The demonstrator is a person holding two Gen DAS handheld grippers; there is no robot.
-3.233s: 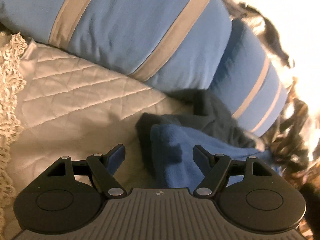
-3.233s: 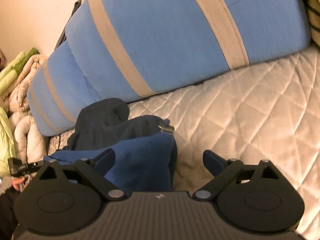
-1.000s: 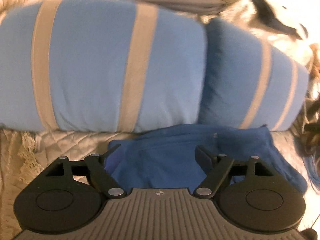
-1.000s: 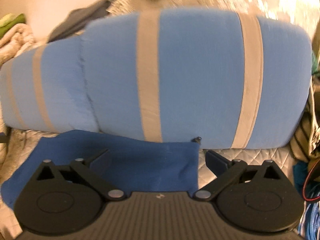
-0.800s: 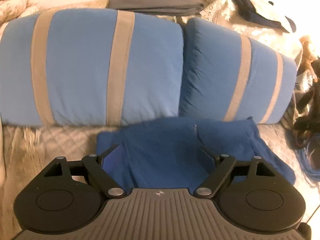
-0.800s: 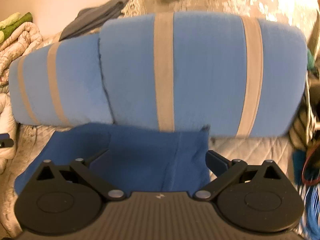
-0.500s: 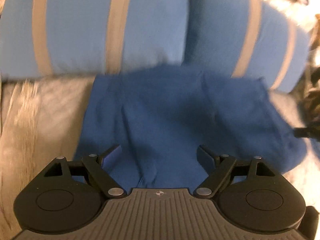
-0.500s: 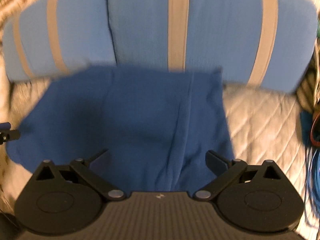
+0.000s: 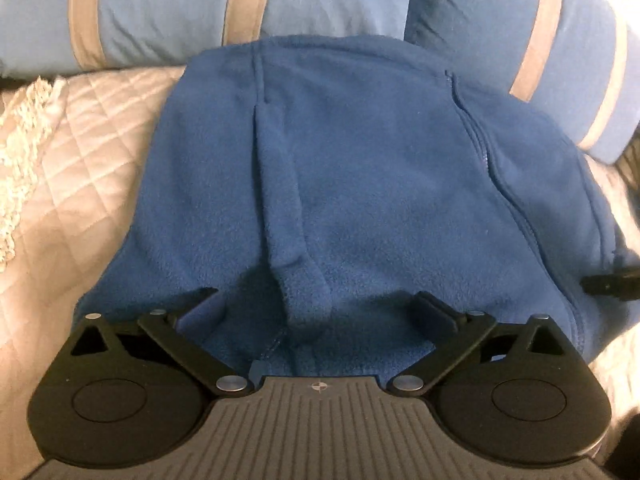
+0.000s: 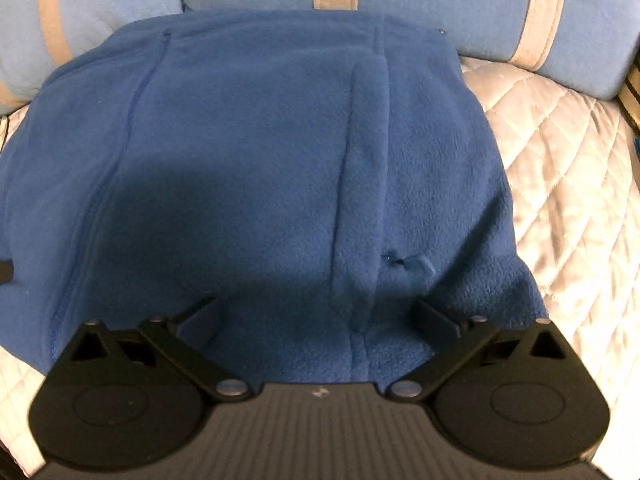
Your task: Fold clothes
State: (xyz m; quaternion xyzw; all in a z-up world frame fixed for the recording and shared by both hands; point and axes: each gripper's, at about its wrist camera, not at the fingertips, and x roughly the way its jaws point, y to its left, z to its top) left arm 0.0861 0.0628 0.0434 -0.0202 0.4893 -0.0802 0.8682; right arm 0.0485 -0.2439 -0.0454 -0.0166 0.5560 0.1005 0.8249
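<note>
From my left wrist camera I see the blue fleece garment (image 9: 360,184) filling the middle of the frame, spread out on the quilted cream bedspread (image 9: 80,152), its far edge lying against the blue striped pillows (image 9: 168,8) that run across the top of the frame. A raised fold runs from the upper centre down to the lower centre, ending between my fingers, and a zipper line curves down the right side of the frame. My left gripper (image 9: 318,310) sits at the bottom centre with its jaws spread wide, the fleece lying between and under the fingers, nothing pinched. At the left edge a lace trim (image 9: 20,160) borders the bedspread. At the right edge, a small dark object pokes in beside the fleece; I cannot tell what it is. From my right wrist camera the same blue fleece garment (image 10: 260,160) covers most of the frame, with a shadow across its lower left part and a long fold running down right of centre. The blue striped pillows (image 10: 440,0) line the top and the quilted cream bedspread (image 10: 560,168) shows on the right. My right gripper (image 10: 318,314) is at the bottom centre, jaws likewise wide apart over the fabric, gripping nothing.
</note>
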